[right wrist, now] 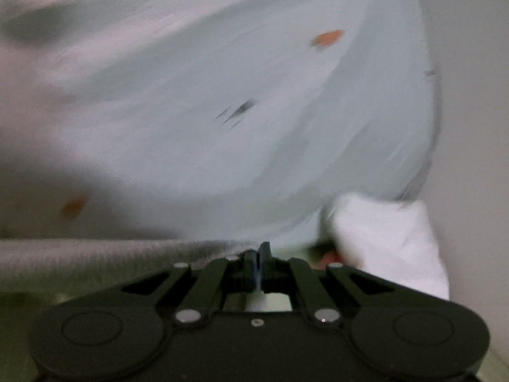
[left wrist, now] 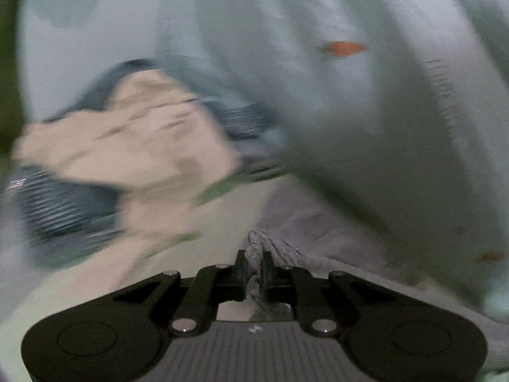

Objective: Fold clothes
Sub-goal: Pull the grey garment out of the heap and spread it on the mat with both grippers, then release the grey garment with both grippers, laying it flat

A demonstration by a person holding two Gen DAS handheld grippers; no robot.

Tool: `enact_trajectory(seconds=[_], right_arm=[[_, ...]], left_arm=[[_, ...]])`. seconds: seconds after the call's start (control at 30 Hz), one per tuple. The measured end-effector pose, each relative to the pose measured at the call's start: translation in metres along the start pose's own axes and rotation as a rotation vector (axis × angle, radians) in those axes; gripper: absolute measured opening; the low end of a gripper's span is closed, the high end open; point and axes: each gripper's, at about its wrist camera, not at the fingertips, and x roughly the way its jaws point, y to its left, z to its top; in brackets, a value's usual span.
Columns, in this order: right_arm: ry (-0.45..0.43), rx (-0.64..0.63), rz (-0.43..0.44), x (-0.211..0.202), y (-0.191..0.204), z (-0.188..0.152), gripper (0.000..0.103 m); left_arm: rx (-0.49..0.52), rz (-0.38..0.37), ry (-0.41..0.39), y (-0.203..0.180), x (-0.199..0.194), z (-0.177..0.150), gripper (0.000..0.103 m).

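Note:
A pale blue-white garment [left wrist: 334, 102] with small orange marks fills most of the left wrist view, blurred. My left gripper [left wrist: 254, 269] is shut on a bunched fold of its pale fabric. In the right wrist view the same garment [right wrist: 222, 111] hangs spread in front, and my right gripper [right wrist: 258, 262] is shut on its ribbed grey edge [right wrist: 95, 254], which stretches off to the left. Both grippers hold the garment up off the surface.
A pile of other clothes lies to the left in the left wrist view: a beige piece [left wrist: 133, 140] over a dark blue striped one [left wrist: 60, 203]. A pale surface [left wrist: 222, 222] lies below. A white cloth [right wrist: 391, 238] and a plain wall [right wrist: 470, 127] are at the right.

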Motion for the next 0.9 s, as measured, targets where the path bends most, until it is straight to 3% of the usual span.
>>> enact_trajectory(seconds=[0.07,0.17,0.3,0.57,0.73,0.8,0.87,0.9], right_arm=[[0.090,-0.040,0.062,-0.017,0.021,-0.033,0.002],[0.260,0.028,0.170,-0.033,0.045,-0.074,0.002],[0.408,0.049,0.246,-0.046,0.073,-0.110,0.002],[0.475,0.046,0.267,-0.063,0.104,-0.117,0.002],[0.466,-0.033,0.267,-0.084,0.133,-0.118,0.007],[0.447,-0.049,0.263,-0.089,0.135,-0.113,0.014],[0.419,-0.055,0.254,-0.095,0.134,-0.107,0.029],[0.403,-0.054,0.243,-0.097,0.132,-0.103,0.033]], left_arm=[[-0.050,0.065,0.035,0.040,-0.012,-0.020,0.010],[-0.147,0.141,0.084,0.090,-0.021,-0.043,0.010],[-0.152,0.177,0.107,0.124,-0.023,-0.057,0.010],[-0.132,0.161,0.127,0.164,-0.011,-0.066,0.010],[-0.056,0.145,0.151,0.167,0.003,-0.059,0.016],[-0.011,0.143,0.156,0.162,0.004,-0.060,0.026],[0.003,0.146,0.155,0.157,0.002,-0.062,0.044],[0.010,0.148,0.154,0.154,0.001,-0.063,0.046]])
